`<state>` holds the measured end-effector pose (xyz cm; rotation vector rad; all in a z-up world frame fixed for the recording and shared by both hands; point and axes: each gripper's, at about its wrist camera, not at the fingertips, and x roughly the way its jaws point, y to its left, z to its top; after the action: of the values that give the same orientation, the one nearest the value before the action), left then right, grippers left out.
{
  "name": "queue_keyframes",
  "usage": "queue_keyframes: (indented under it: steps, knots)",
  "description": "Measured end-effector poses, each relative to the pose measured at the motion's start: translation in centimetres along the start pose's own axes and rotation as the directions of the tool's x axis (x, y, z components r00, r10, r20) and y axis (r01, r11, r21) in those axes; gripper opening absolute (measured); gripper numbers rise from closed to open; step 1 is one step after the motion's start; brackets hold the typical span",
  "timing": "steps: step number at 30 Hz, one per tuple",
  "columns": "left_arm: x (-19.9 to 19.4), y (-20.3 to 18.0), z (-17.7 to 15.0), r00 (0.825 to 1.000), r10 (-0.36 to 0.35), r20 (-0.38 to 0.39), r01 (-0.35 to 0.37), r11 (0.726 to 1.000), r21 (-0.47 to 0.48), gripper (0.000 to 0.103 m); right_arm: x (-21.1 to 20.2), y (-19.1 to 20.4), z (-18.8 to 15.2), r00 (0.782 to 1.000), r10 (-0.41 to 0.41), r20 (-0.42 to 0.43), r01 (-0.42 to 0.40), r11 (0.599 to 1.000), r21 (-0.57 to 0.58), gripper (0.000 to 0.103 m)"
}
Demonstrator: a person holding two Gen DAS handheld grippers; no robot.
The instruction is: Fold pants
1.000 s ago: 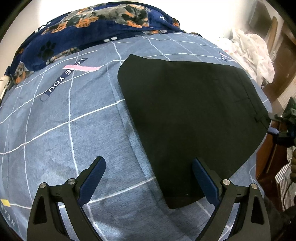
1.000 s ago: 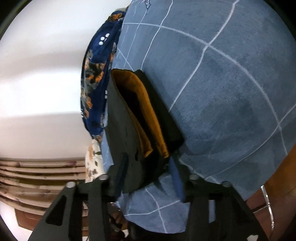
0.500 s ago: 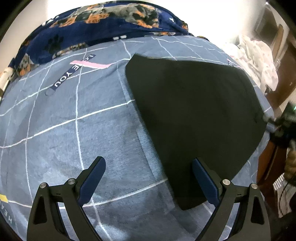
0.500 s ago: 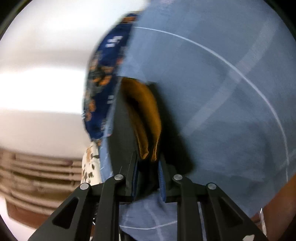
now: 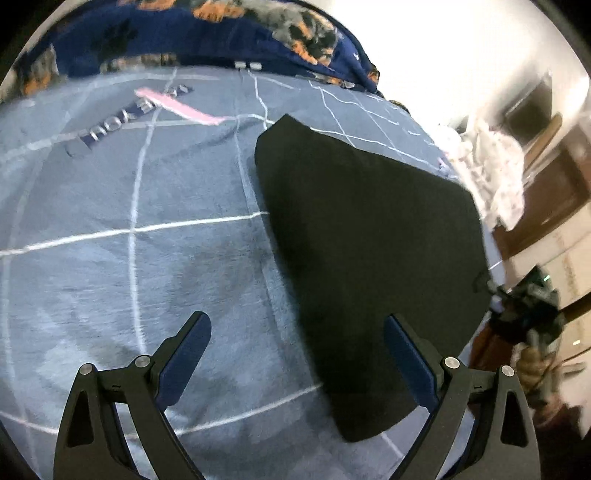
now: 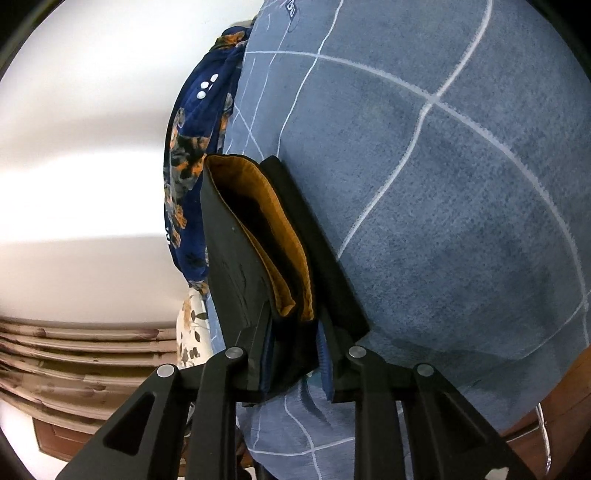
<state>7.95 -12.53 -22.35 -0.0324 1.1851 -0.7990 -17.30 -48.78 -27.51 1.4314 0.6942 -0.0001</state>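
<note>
The black pants [image 5: 369,266] lie folded flat on a bed with a grey-blue checked cover [image 5: 155,266], filling the centre and right of the left wrist view, their near corner at the lower middle of the frame. The left gripper [image 5: 297,343] hovers above them with its fingers [image 5: 184,350] spread wide and nothing between them; one finger sits over the bare cover at lower left, the other over the pants' near edge at lower right. A navy blanket [image 5: 221,33] with an animal print is bunched along the top of that frame, and pale crumpled cloth [image 5: 498,173] lies at the upper right.

In the right wrist view the right gripper [image 6: 293,332] has its fingers [image 6: 325,354] drawn narrow and clamped on the pants' edge [image 6: 236,266] at lower centre; they have just been closing on it. The layers gape above the fingers, showing an orange-brown lining [image 6: 269,236]. The bed cover fills the right of that frame.
</note>
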Motion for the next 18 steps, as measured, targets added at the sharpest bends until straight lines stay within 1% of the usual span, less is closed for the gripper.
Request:
queue_keyframes:
  steps: [1,2,4,6,7,8,10,12,16,18]
  knots:
    - [0.3,0.4,0.2,0.999,-0.041,-0.005,0.041,0.999,-0.023,0.094,0.0,-0.2,0.0,1.000,0.005,-0.001,-0.005,1.000,0.006,0.020]
    - [0.4,0.6,0.4,0.998,-0.065,-0.004,0.065,0.997,-0.035,0.094,0.0,-0.3,0.0,1.000,0.010,-0.003,-0.010,1.000,0.013,0.020]
    - [0.6,0.7,0.9,0.997,-0.076,0.002,0.076,0.997,-0.033,0.094,0.1,-0.5,0.1,1.000,0.023,-0.006,-0.023,0.999,0.027,0.020]
    - [0.8,0.2,1.2,0.996,-0.084,-0.005,0.084,0.996,-0.010,0.094,0.1,-0.7,0.0,0.999,0.031,-0.006,-0.031,0.999,0.036,0.020]
    - [0.9,-0.3,1.4,0.997,-0.076,-0.006,0.076,0.997,0.015,0.094,0.1,-0.7,0.1,1.000,0.031,-0.007,-0.030,0.999,0.035,0.020]
    - [1.0,-0.8,1.5,0.998,-0.064,-0.005,0.064,0.997,0.036,0.094,0.1,-0.7,0.1,1.000,0.029,-0.007,-0.029,0.999,0.033,0.020]
    - [1.6,-2.0,1.7,1.000,-0.004,-0.011,0.004,0.996,0.088,0.094,0.1,-0.7,0.1,1.000,0.027,-0.007,-0.027,0.999,0.033,0.020]
    - [2.3,-3.0,1.6,0.999,0.031,-0.023,-0.028,0.991,0.128,0.094,0.1,-0.7,0.1,1.000,0.031,-0.007,-0.031,0.999,0.038,0.020]
    - [3.7,-4.7,1.4,0.992,0.123,-0.030,-0.115,0.972,0.205,0.094,0.1,-0.8,0.1,0.999,0.038,-0.005,-0.037,0.998,0.047,0.020]
    - [4.1,-5.1,1.2,0.989,0.142,-0.028,-0.132,0.964,0.229,0.094,0.1,-0.7,0.1,0.999,0.035,-0.004,-0.035,0.998,0.045,0.020]
